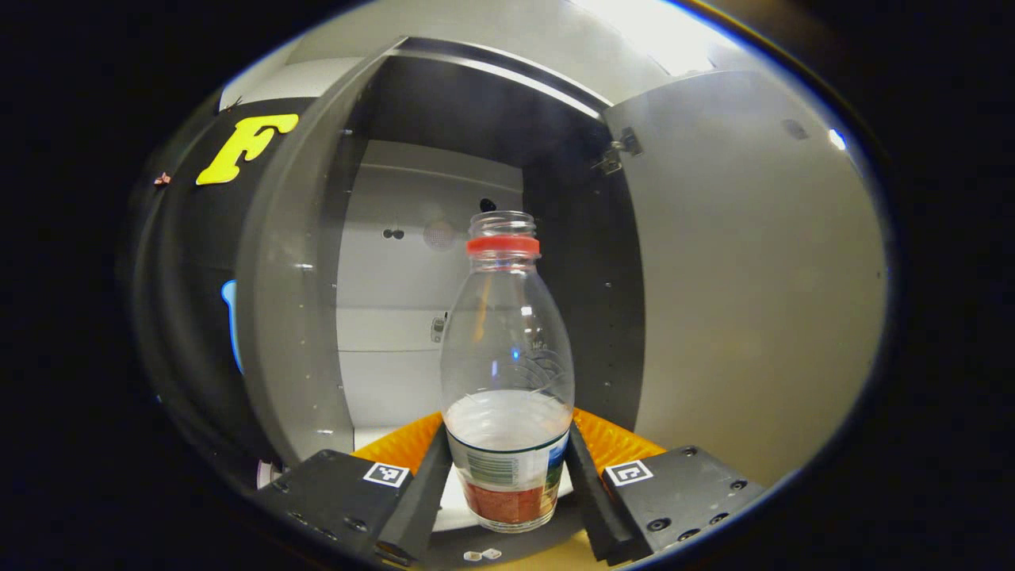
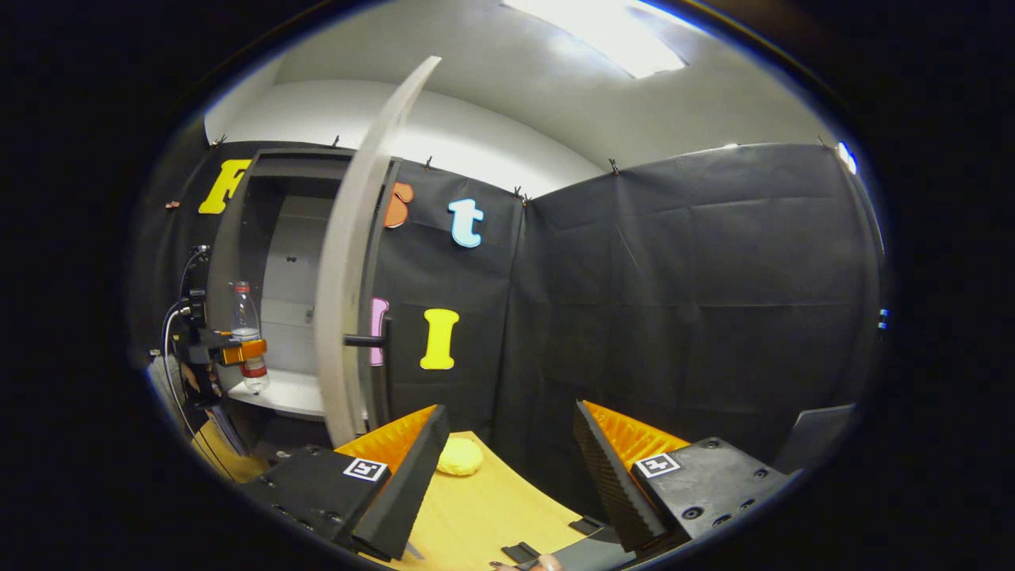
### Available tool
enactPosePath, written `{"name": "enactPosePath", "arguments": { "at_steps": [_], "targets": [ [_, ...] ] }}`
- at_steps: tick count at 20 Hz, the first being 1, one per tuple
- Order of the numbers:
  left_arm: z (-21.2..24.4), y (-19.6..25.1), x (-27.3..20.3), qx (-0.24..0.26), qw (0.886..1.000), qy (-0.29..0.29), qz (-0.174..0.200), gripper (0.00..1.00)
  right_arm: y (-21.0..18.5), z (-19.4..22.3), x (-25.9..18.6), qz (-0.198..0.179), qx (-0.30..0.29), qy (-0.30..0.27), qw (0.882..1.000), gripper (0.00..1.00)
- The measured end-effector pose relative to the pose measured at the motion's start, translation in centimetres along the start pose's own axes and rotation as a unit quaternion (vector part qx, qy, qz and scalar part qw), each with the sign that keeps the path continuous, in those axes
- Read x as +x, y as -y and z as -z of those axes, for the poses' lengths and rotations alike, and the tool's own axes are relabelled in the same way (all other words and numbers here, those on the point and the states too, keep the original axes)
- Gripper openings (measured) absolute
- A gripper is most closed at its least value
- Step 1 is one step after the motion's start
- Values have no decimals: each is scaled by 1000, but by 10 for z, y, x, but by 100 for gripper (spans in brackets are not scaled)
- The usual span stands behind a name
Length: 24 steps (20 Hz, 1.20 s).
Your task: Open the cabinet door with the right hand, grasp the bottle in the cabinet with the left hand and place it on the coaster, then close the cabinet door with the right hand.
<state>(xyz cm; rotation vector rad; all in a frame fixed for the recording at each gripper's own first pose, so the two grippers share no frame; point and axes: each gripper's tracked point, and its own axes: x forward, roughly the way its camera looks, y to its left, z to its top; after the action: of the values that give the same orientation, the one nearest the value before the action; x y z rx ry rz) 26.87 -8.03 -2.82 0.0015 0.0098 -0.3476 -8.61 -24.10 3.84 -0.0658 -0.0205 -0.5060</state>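
I can't make out any writing on the bottle; its label is too small and curved to read. In my left gripper view the left hand-held gripper has both fingers pressed on the bottle's lower body, just in front of the open cabinet. The cabinet door stands swung wide. In my right gripper view the right hand-held gripper is spread apart over the worktop, holding nothing, with the yellow coaster ahead.
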Motion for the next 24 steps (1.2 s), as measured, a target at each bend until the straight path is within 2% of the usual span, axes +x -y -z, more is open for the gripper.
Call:
{"name": "enactPosePath", "arguments": {
  "at_steps": [2,6,10,14,18,22,24],
  "targets": [
    [5,0,-28,-2,1000,-4,13,75,-20,-4,-17,-13,0,4,1000,94],
    [23,-6,-77,-14,999,-12,30,75,-78,-11,-40,-60,-3,7,998,97],
    [46,-22,-125,-30,999,-18,27,75,-136,-15,-36,-117,-4,13,993,97],
    [85,-25,-165,-34,999,-21,38,75,-185,-5,-30,-172,22,1,985,98],
    [142,-21,-190,-12,998,-52,36,75,-237,24,-11,-207,31,-19,978,97],
    [206,-15,-208,-36,995,-85,29,76,-278,71,5,-239,25,-57,969,97],
    [226,-11,-218,-36,996,-81,27,75,-295,99,6,-257,28,-86,962,98]
  ]
}}
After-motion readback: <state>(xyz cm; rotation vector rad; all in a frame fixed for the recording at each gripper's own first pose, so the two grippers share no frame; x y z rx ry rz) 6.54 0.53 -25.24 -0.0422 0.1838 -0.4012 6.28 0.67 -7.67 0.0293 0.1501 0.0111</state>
